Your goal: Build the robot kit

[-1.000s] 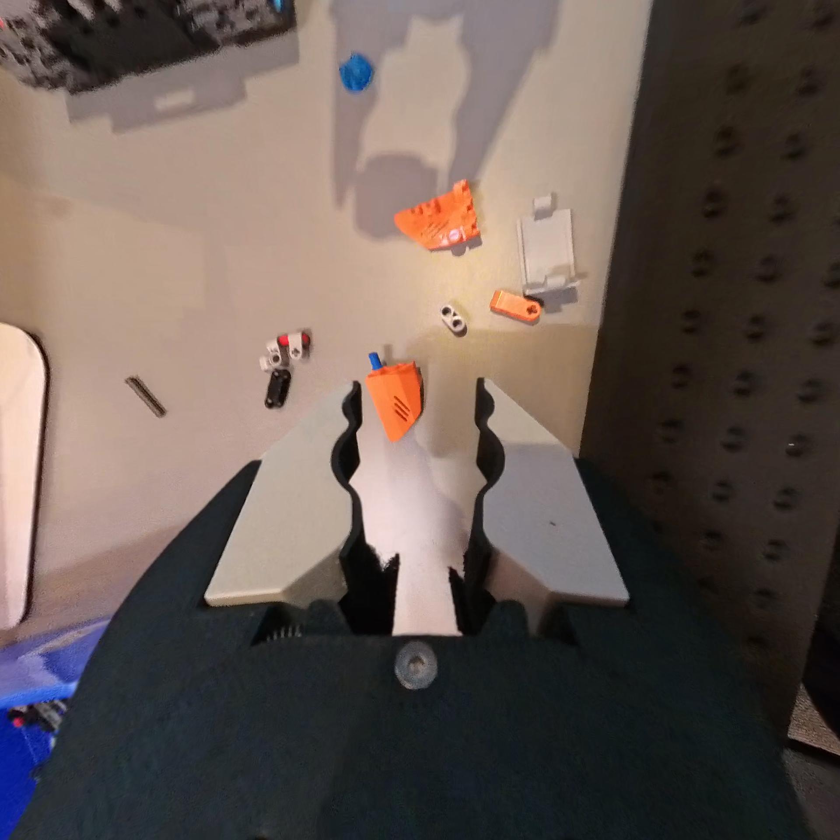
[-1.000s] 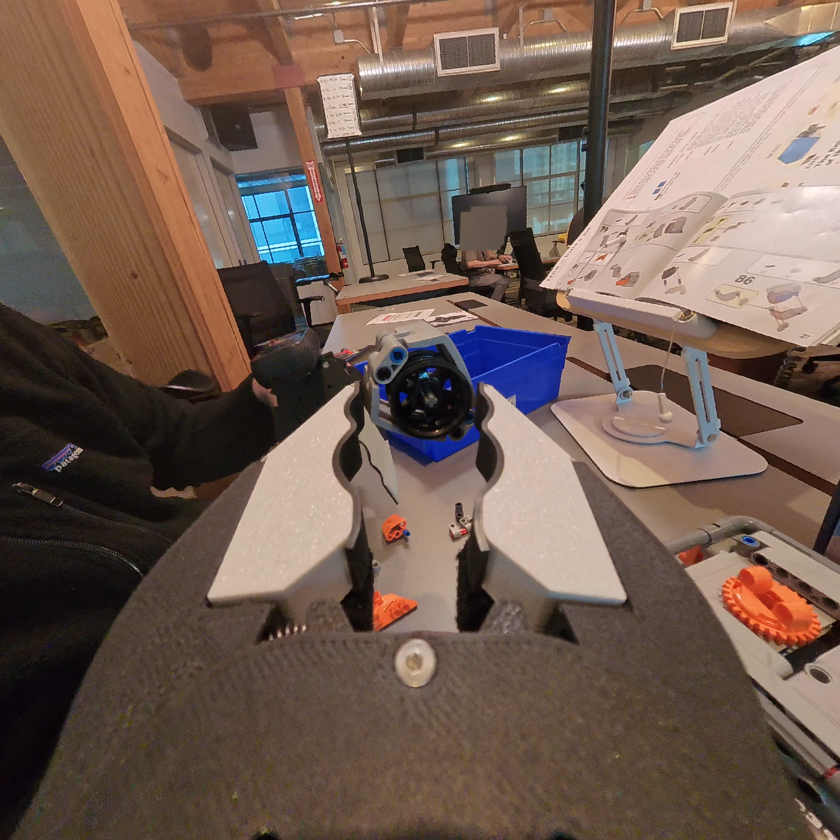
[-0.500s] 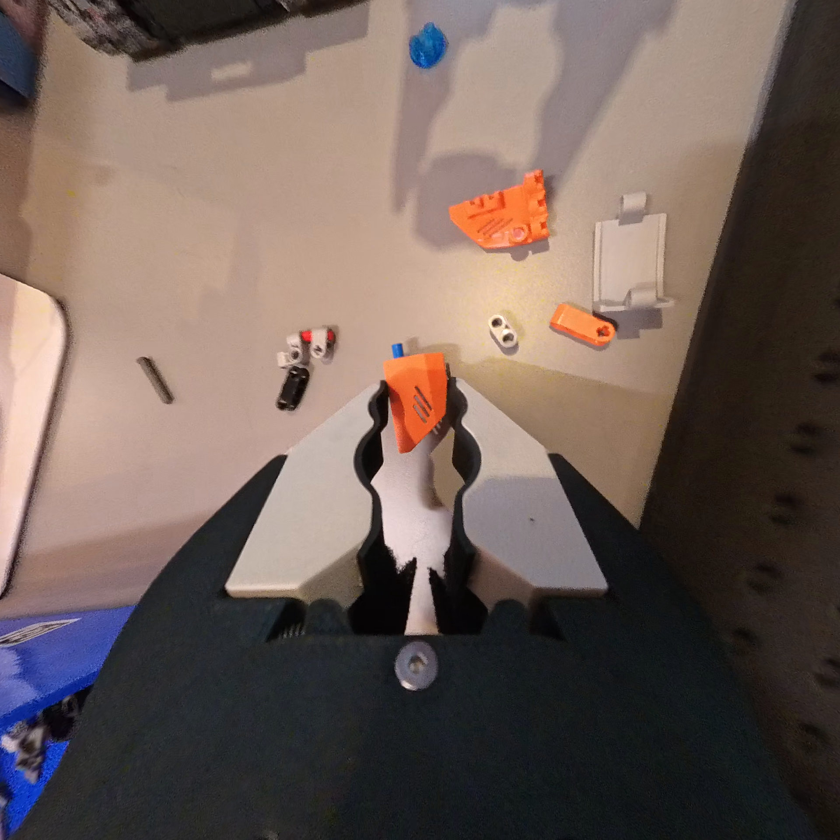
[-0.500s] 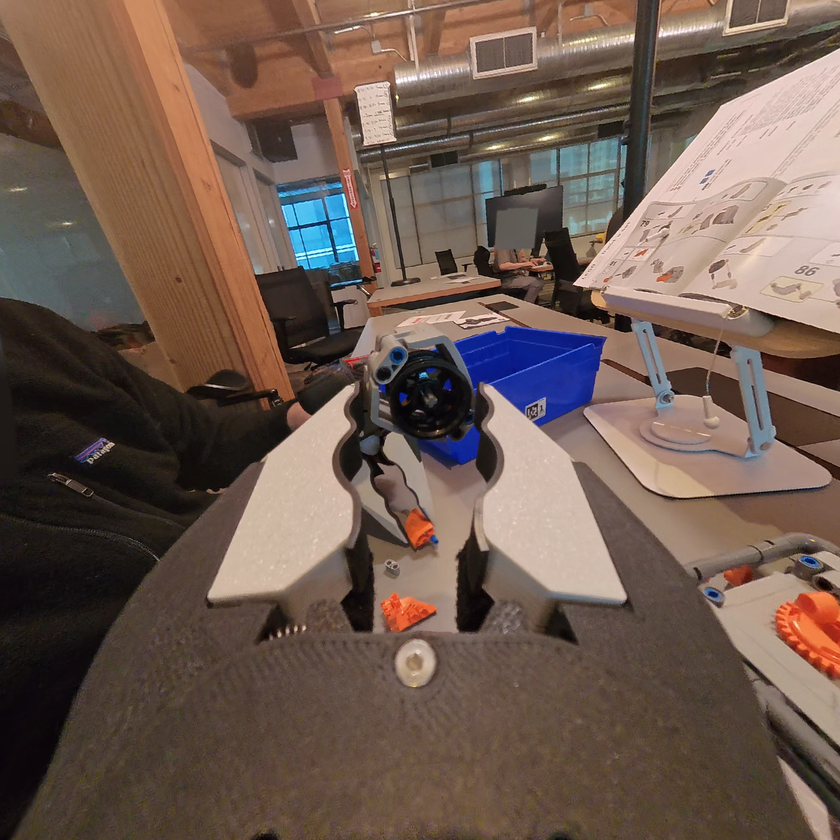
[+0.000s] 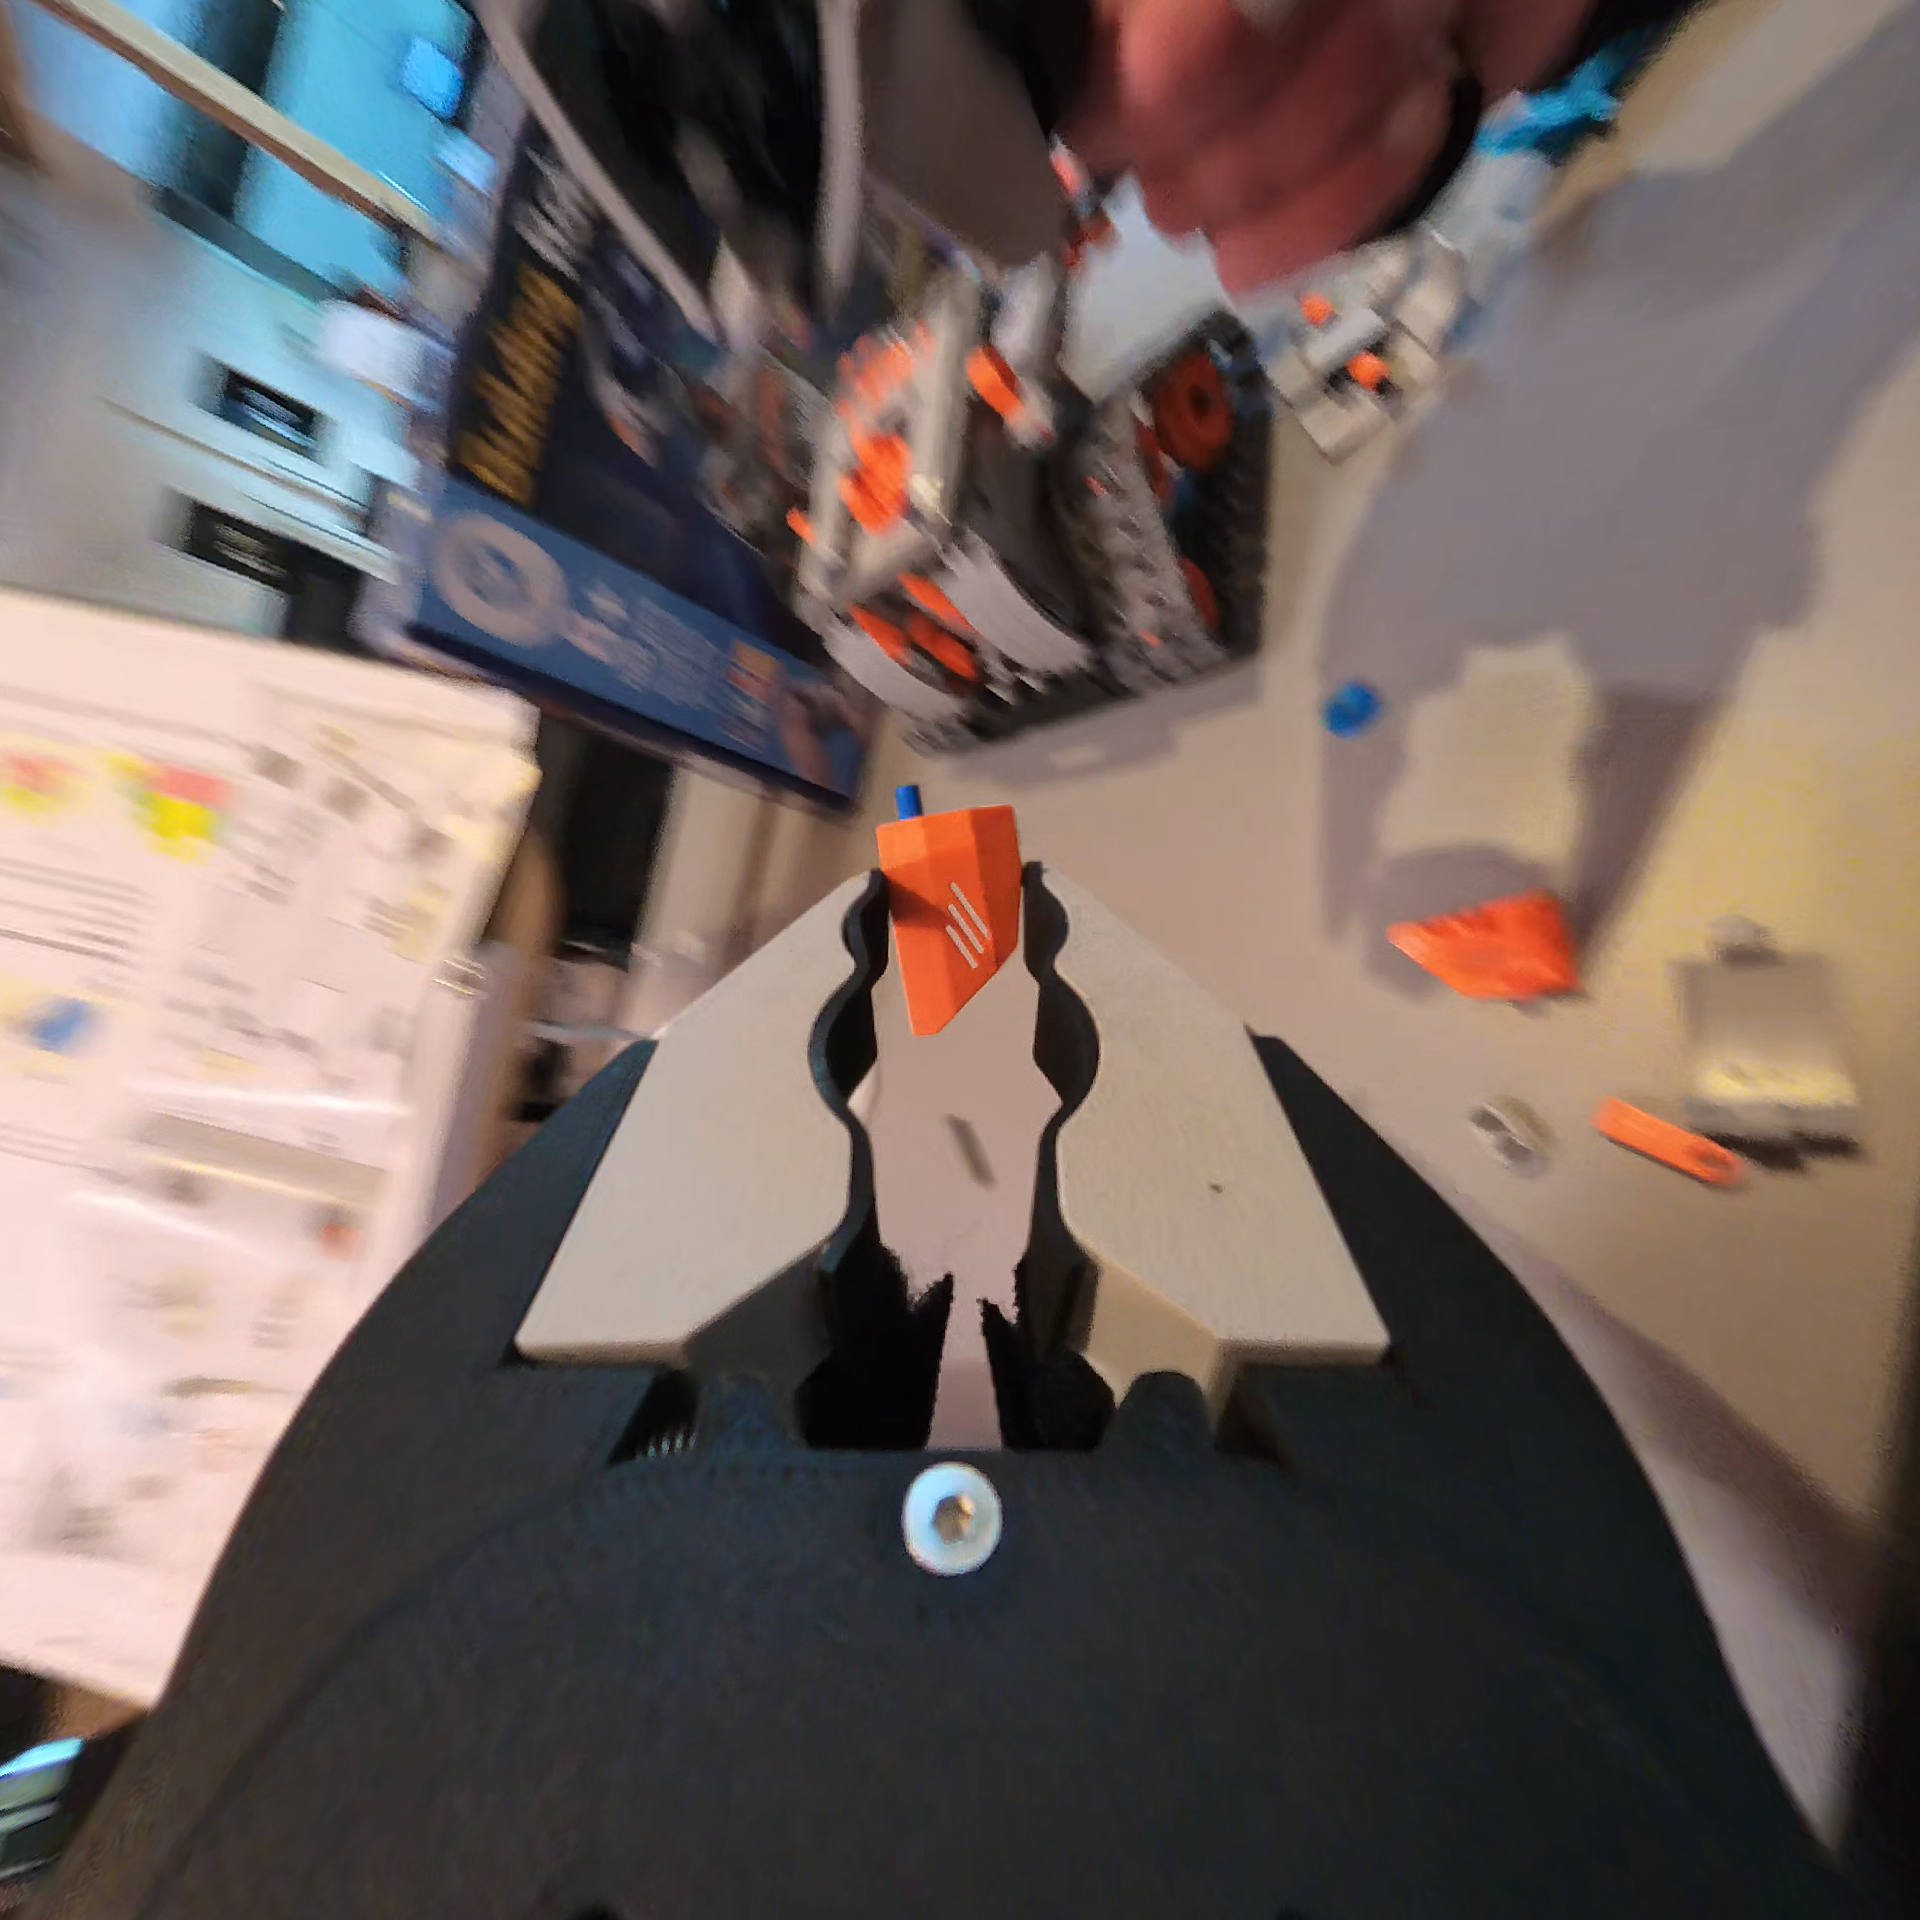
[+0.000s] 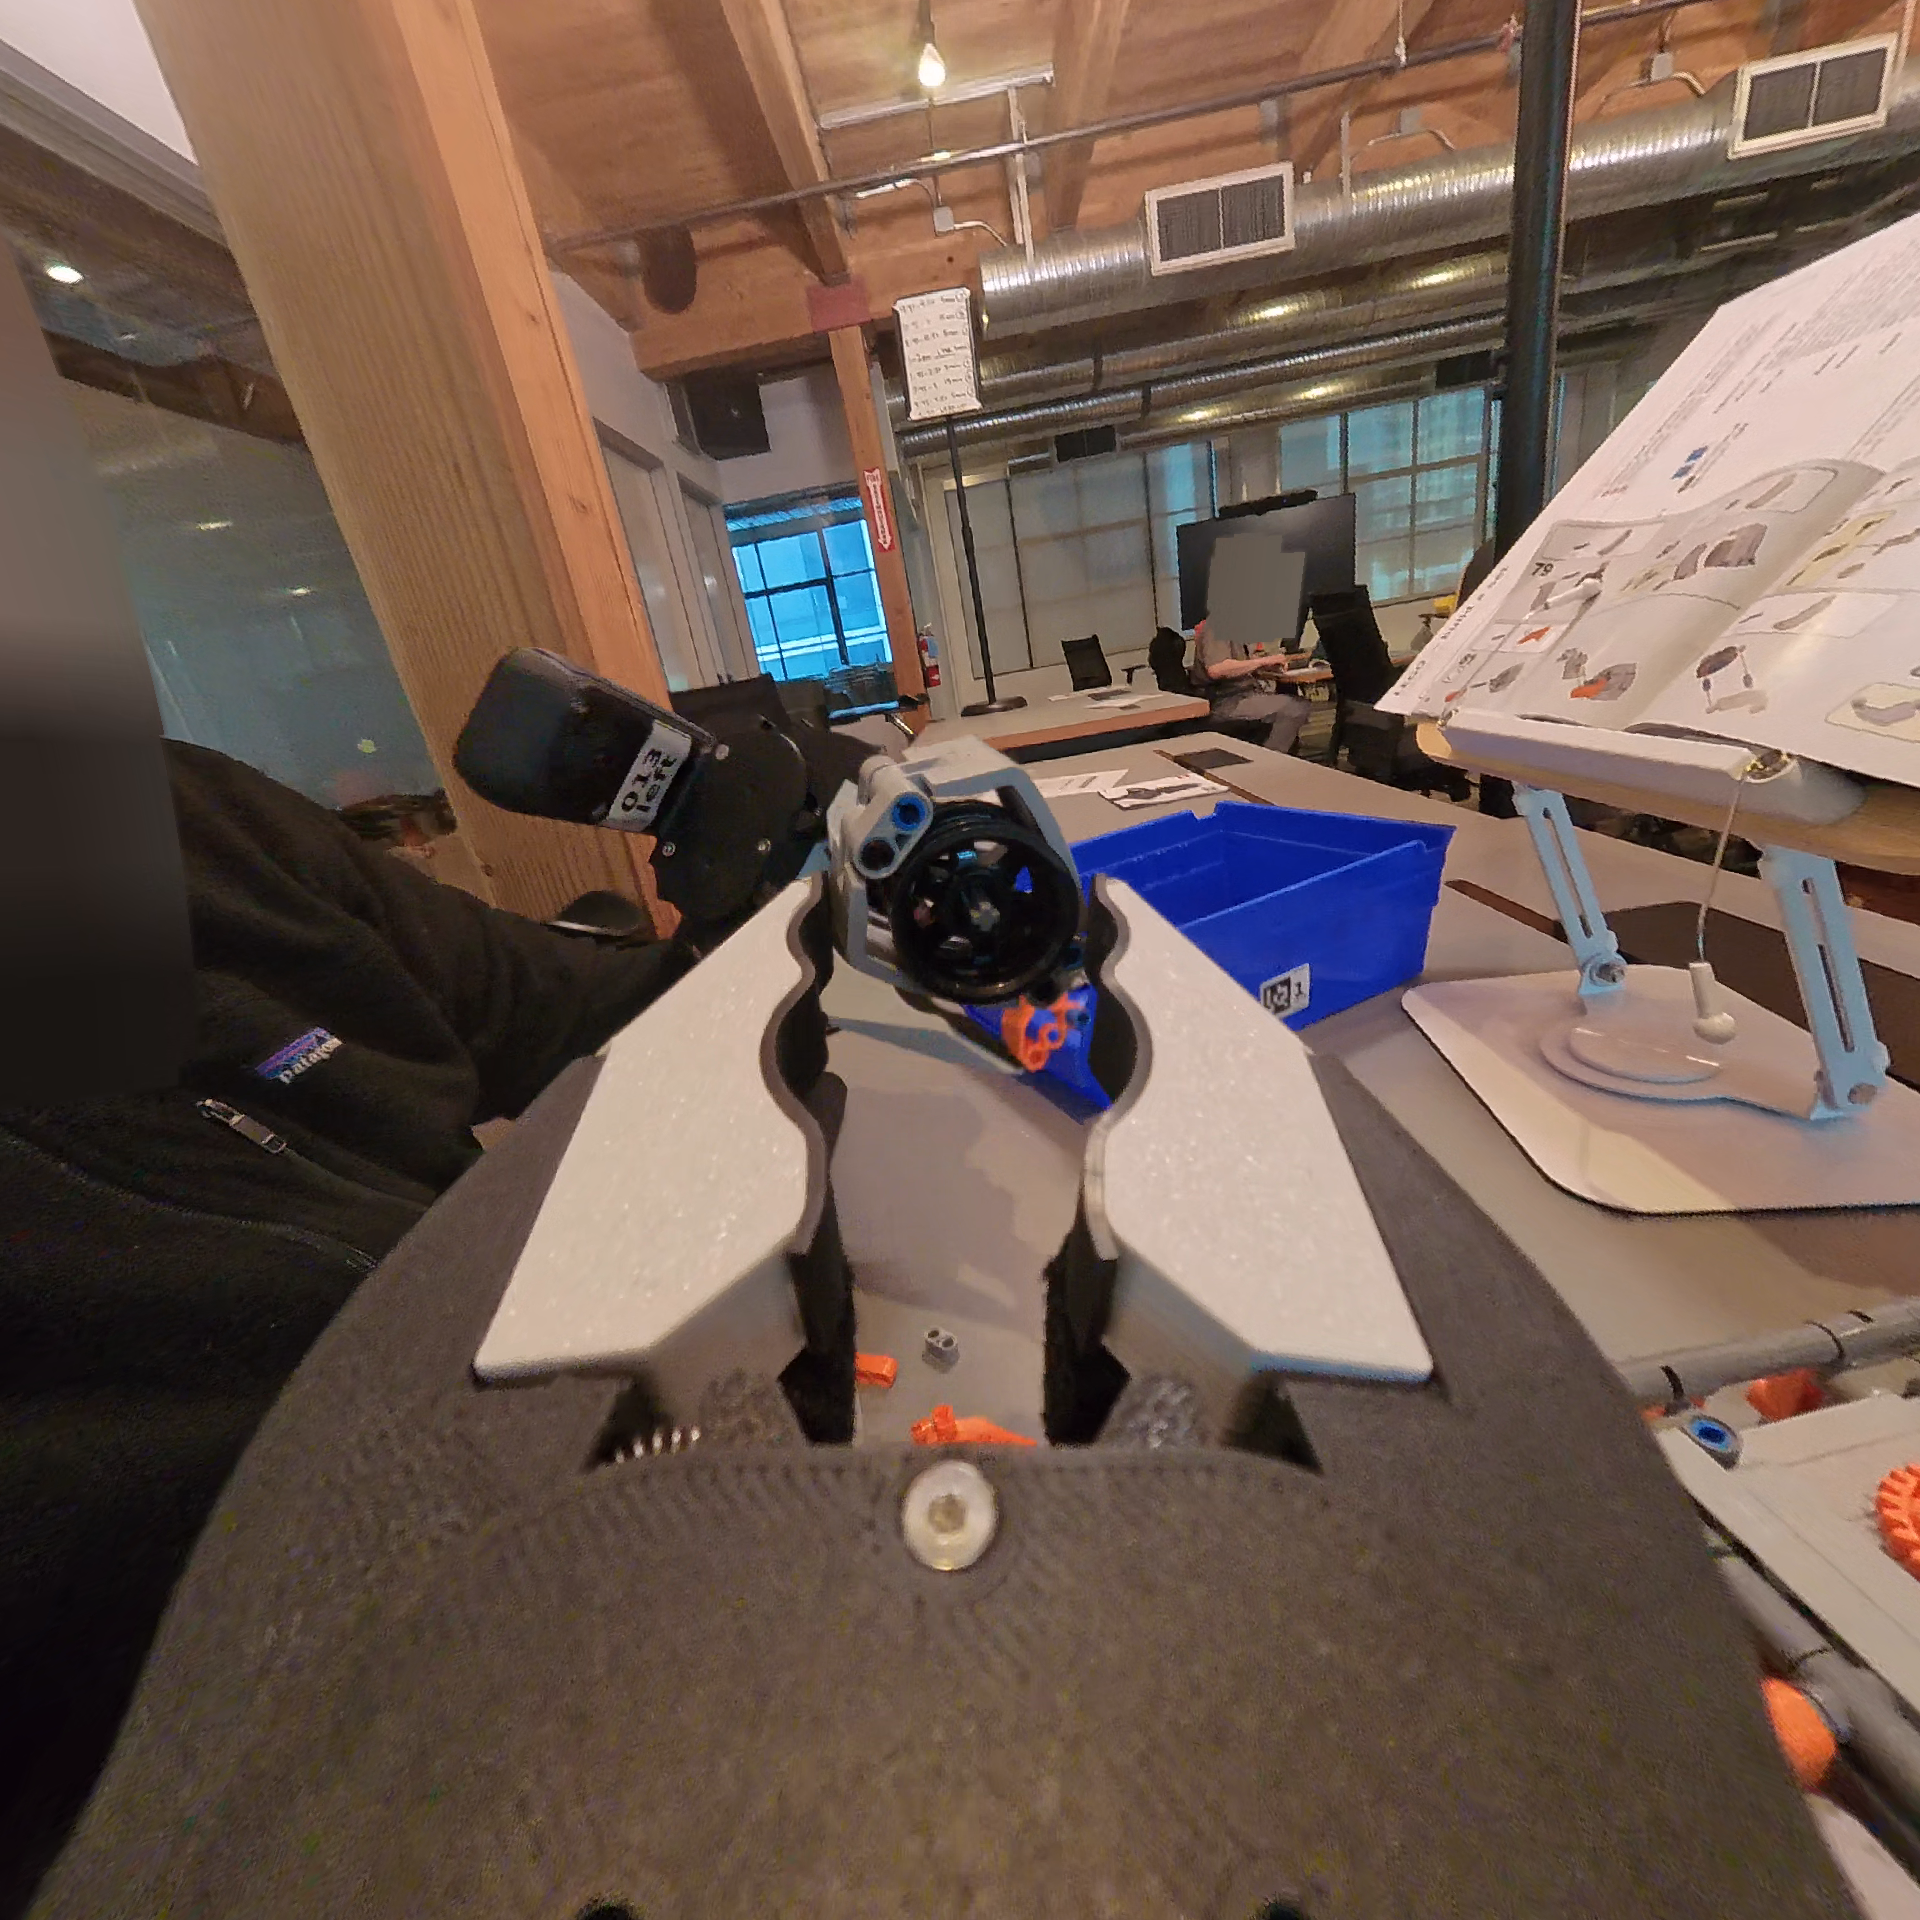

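My left gripper (image 5: 951, 883) is shut on a small orange wedge-shaped panel (image 5: 951, 920) with a blue pin at its top, and holds it in the air above the table. My right gripper (image 6: 961, 904) is shut on a grey and black wheel assembly (image 6: 971, 899), held up above the table. In the right wrist view the left gripper's black body (image 6: 665, 790) sits just behind that assembly, with an orange bit (image 6: 1034, 1029) showing below the wheel. The left wrist view is blurred by motion.
On the table lie a larger orange panel (image 5: 1491, 945), a grey panel (image 5: 1756, 1039), a small orange beam (image 5: 1662, 1138), a blue stud (image 5: 1351, 710) and a half-built tracked model (image 5: 1049, 499). A blue bin (image 6: 1278, 904) and a booklet on a stand (image 6: 1704, 623) stand at the right. The grippers' ends are close to 10 cm from one another. My left gripper is the nearer one to the small orange beam (image 5: 1662, 1138): about 15 cm, against 25 cm. My right wrist view (image 6: 870, 1364) looks at it from another angle.
My left gripper closed on the orange wedge panel, lifted it off the table and swung up toward the right gripper. The right gripper kept its hold on the wheel assembly and tilted a little.
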`<action>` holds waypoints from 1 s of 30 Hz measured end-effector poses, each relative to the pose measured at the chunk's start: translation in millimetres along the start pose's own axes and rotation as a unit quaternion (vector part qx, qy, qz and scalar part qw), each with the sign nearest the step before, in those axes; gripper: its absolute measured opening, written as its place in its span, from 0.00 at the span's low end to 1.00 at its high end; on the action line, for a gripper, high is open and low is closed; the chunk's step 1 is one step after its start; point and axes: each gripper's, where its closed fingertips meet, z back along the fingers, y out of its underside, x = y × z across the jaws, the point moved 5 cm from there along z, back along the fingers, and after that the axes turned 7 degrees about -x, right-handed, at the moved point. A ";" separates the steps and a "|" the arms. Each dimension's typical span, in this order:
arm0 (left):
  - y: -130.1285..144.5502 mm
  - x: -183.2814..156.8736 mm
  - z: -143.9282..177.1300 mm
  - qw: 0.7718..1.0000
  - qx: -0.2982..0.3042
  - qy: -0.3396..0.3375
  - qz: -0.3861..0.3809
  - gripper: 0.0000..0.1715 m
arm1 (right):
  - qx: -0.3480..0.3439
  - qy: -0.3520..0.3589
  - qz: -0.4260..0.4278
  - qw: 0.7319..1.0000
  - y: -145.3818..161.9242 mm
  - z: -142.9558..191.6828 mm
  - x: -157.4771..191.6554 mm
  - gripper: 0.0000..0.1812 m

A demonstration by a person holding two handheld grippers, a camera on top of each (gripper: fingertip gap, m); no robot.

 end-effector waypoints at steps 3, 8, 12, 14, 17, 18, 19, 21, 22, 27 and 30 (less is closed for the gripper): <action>-23.0 11.0 -0.7 0.998 -0.020 -0.036 -0.043 0.13 | -0.018 -0.021 -0.001 1.000 -3.9 1.6 4.2 0.25; -52.7 19.8 -0.6 0.992 -0.052 -0.071 -0.093 0.13 | -0.045 -0.057 -0.002 0.997 -9.7 4.3 11.6 0.25; -65.8 21.3 -0.5 0.987 -0.069 -0.085 -0.115 0.13 | -0.057 -0.072 0.004 0.996 -13.3 6.2 15.8 0.25; -69.5 21.0 0.0 0.985 -0.073 -0.091 -0.124 0.13 | -0.060 -0.073 0.004 0.996 -14.9 7.5 16.1 0.25; -74.6 20.2 2.0 0.983 -0.078 -0.095 -0.136 0.13 | -0.065 -0.076 0.003 0.995 -16.3 9.2 16.0 0.25; -76.1 19.9 2.7 0.982 -0.080 -0.095 -0.139 0.13 | -0.066 -0.076 0.002 0.995 -16.4 9.6 15.7 0.25; -77.6 19.5 3.4 0.982 -0.080 -0.095 -0.141 0.13 | -0.067 -0.077 0.001 0.995 -16.5 9.9 15.6 0.25; -81.6 18.8 5.6 0.981 -0.087 -0.095 -0.146 0.13 | -0.069 -0.082 0.000 0.994 -16.5 10.1 16.1 0.25; -83.0 18.3 6.2 0.981 -0.086 -0.093 -0.148 0.13 | -0.070 -0.084 -0.001 0.994 -16.6 10.4 16.6 0.25; -88.5 15.6 7.8 0.980 -0.088 -0.087 -0.158 0.13 | -0.073 -0.095 -0.001 0.993 -17.1 11.3 18.5 0.25; -91.4 15.0 9.6 0.979 -0.091 -0.084 -0.160 0.13 | -0.073 -0.100 0.000 0.992 -17.0 11.5 19.8 0.25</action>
